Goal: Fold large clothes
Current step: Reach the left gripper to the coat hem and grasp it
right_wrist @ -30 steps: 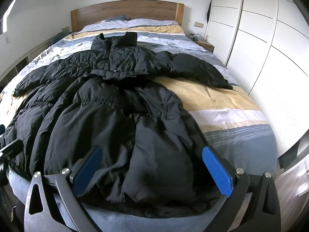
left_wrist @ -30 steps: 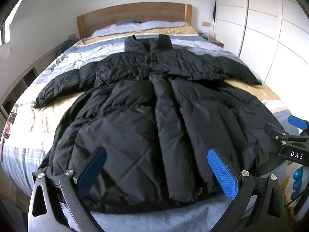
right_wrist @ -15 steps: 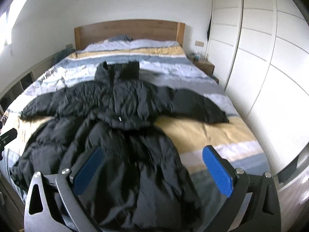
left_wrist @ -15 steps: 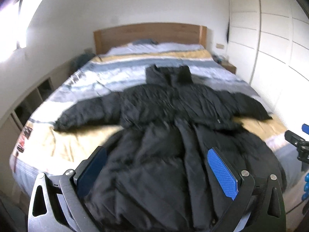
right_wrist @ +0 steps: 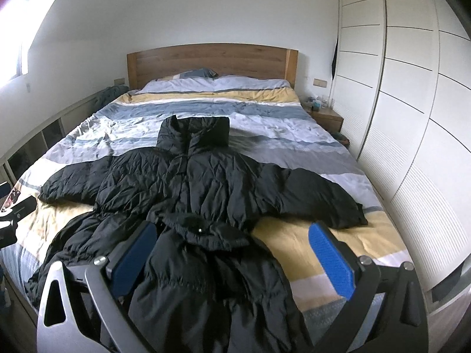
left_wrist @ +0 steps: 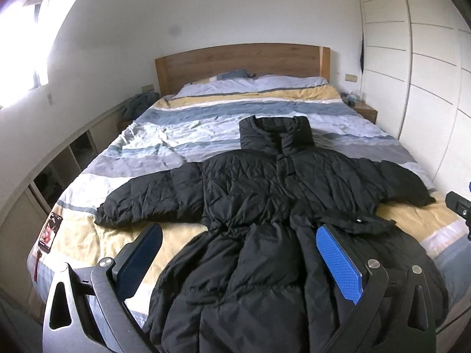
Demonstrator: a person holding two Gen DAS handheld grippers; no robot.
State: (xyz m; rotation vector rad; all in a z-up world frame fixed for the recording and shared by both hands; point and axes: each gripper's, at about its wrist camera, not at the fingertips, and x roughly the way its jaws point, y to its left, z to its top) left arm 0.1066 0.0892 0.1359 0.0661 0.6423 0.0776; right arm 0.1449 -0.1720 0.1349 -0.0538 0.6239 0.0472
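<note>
**Colleague:** What's in front of you?

**Me:** A double bed with a striped blue, yellow and white duvet (left_wrist: pixel 206 111). Across it lies a long black quilted puffer coat (left_wrist: pixel 265 194), front up, sleeves spread, collar toward the headboard.

**Colleague:** How will it handle?

**Me:** Probably bulky, soft, slippery. I'd pinch a sleeve cuff. My left gripper (left_wrist: pixel 238 267) and right gripper (right_wrist: pixel 232 260) both hover wide, empty.
</note>
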